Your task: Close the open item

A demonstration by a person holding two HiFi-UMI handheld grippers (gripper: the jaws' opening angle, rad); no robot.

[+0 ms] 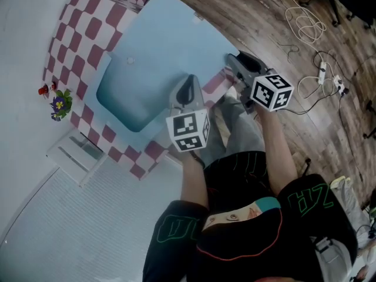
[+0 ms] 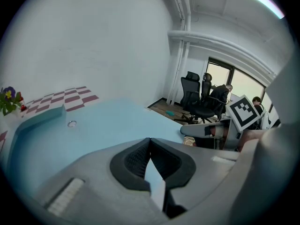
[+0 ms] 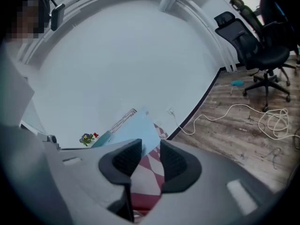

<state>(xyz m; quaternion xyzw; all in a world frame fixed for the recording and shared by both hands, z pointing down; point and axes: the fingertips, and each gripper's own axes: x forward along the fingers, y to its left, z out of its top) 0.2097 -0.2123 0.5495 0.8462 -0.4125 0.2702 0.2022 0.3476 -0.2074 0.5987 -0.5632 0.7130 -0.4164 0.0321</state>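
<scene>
A light blue board (image 1: pixel 170 34) with a sunken basin (image 1: pixel 126 96) lies inside a red-and-white checkered frame (image 1: pixel 88 22). My left gripper (image 1: pixel 189 82) hovers over the board's near edge, by the basin. Its pads meet at the tips in the left gripper view, where the left gripper (image 2: pixel 149 139) is shut on nothing above the blue board (image 2: pixel 108 121). My right gripper (image 1: pixel 236 60) is at the board's right corner. In the right gripper view, the right gripper (image 3: pixel 150 146) is open, with only the checkered frame (image 3: pixel 147 172) showing through the gap, untouched.
A small flower pot (image 1: pixel 60 104) stands left of the frame, with a white stepped unit (image 1: pixel 76 151) near it. Cables (image 1: pixel 305 22) and a power strip (image 1: pixel 329 75) lie on the wooden floor to the right. Office chairs (image 3: pixel 262 50) stand farther off. A small round fitting (image 1: pixel 130 59) sits on the board.
</scene>
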